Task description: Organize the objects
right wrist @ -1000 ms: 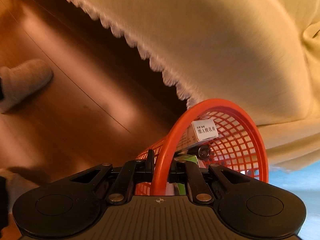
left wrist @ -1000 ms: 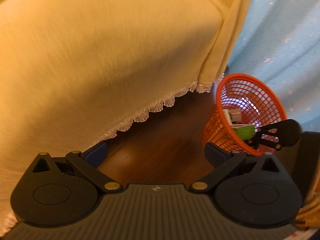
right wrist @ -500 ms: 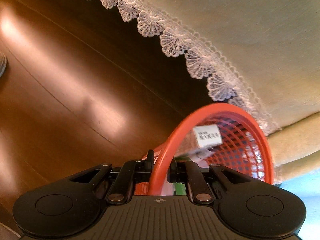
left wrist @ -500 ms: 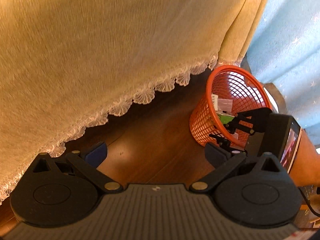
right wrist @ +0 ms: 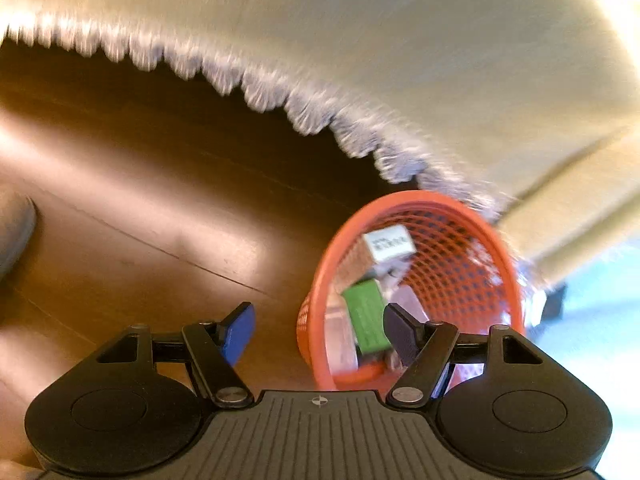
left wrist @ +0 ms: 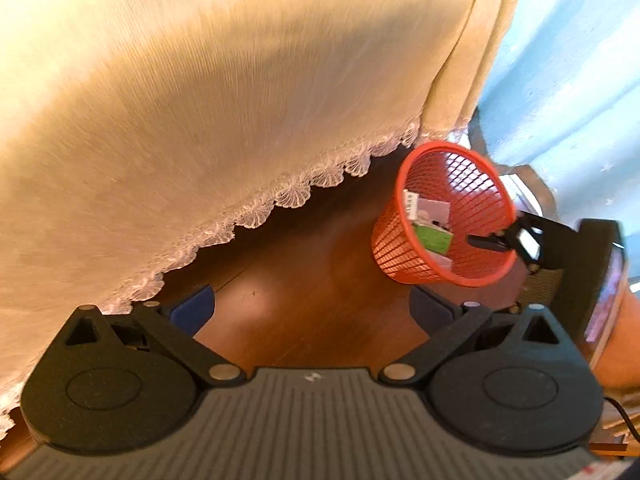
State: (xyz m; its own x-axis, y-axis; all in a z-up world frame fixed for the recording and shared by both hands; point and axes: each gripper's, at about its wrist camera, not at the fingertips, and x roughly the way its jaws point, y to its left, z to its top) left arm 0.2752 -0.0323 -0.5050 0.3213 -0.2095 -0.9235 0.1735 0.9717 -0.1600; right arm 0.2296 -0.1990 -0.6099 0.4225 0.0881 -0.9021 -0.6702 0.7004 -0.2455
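Orange plastic mesh basket [right wrist: 416,280] stands on the dark brown wooden floor [right wrist: 132,208], just beside the lace-trimmed hem of the cream cloth [right wrist: 400,60] that hangs down on its far side. Its mouth tips toward me, and inside I can see a white printed carton [right wrist: 390,242] high against the far wall and a green carton [right wrist: 366,316] lower down, its long side running from the far wall toward my right hand.

Seen from my right gripper [right wrist: 320,334], the basket lies straight ahead and a little to the right. The near rim sits between my two blue-padded fingers, which are spread wide with nothing in them; the right one overlaps the basket's mouth and the left one stands clear over bare floor. Whether either pad touches the rim I cannot tell, since this view is blurred.

My left gripper [left wrist: 312,308] is also spread wide and empty, and the basket [left wrist: 444,216] lies well apart from it, far and to the right. So the right hand is the nearer one by a good way. I judge that any regrasp of the rim falls to the right hand, with the rim running across my fingers from left to right.
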